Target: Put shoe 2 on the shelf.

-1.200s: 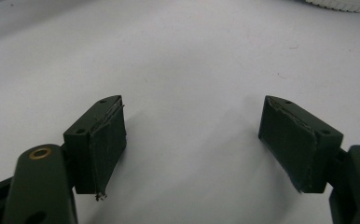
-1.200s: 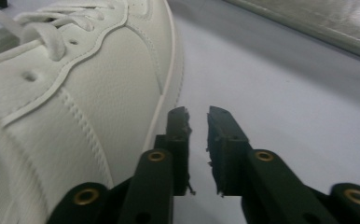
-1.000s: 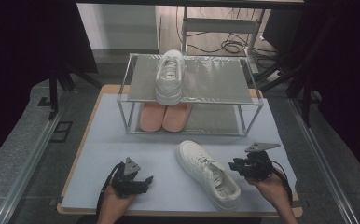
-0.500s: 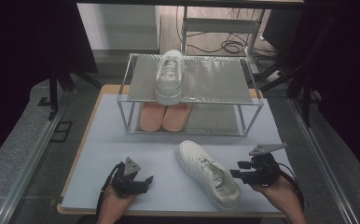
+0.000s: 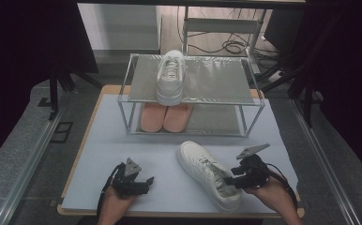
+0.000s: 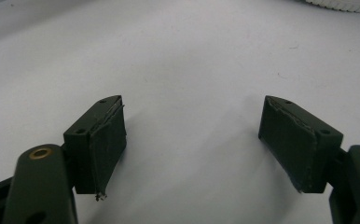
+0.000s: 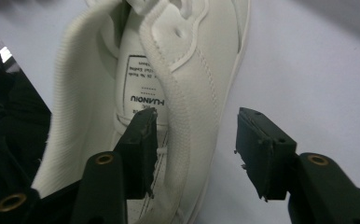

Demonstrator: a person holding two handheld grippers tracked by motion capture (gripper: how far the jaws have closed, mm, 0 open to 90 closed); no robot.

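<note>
- White sneaker [image 5: 209,174] — low-cut, pale rubber sole, laces in place; sits upright on its sole on the light table surface [image 5: 123,140], near the front edge, right of centre.
- Pose: lies at a slant in the high view — toe toward the shelf and the left, heel toward the person and the right.
- Collar: padded rim with stitched seams and one small punched eyelet hole; a printed label shows on the insole inside the opening, seen in the right gripper view [image 7: 169,93].
- Condition: clean, no visible marks; mouth open, tongue standing up.
- Side wall of the heel opening stands between the right gripper [image 7: 194,140] jaws.
</note>
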